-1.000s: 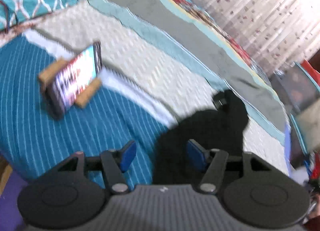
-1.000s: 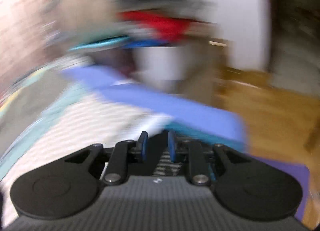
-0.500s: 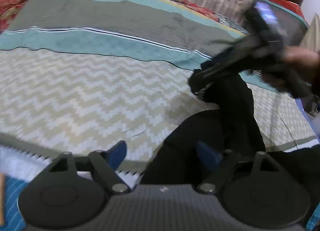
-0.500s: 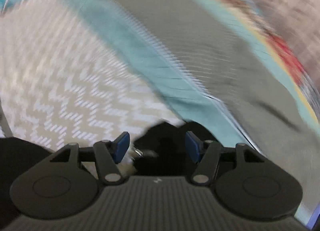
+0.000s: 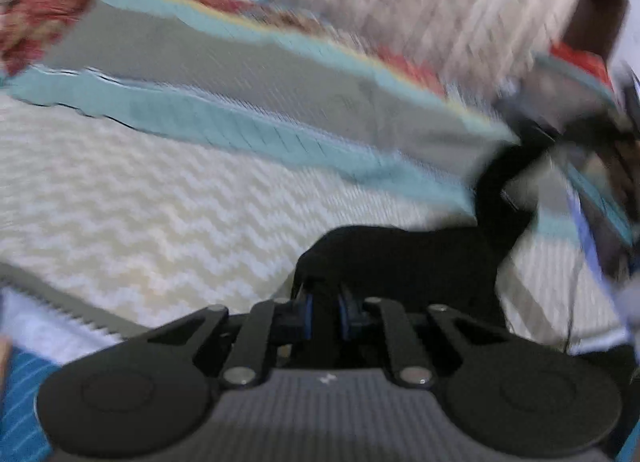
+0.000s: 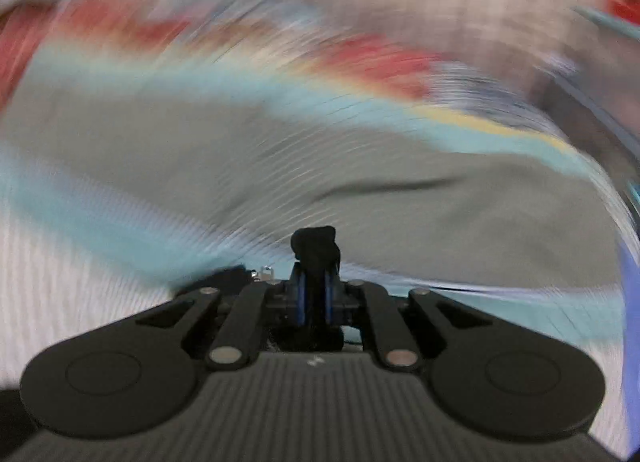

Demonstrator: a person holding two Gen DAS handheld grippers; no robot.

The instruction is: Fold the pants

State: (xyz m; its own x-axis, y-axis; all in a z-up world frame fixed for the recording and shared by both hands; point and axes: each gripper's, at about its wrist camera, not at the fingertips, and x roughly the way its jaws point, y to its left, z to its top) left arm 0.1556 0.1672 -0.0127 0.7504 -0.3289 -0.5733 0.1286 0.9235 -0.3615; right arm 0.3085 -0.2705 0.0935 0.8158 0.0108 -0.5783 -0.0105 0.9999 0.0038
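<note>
Both tongs newly clamped on black pants (image 5: pixel 400 258).

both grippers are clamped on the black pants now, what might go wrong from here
The right hand-held gripper pinches only a small bunch of the black fabric pants, which may slip out under tension. The left hand-held gripper may have grabbed several layers of fabric, so the fold could land crooked on the zigzag-patterned bedspread.

Bed (image 5: pixel 140 197), striped bedspread (image 5: pixel 240 73), black pants (image 5: pixel 400 258)
</note>
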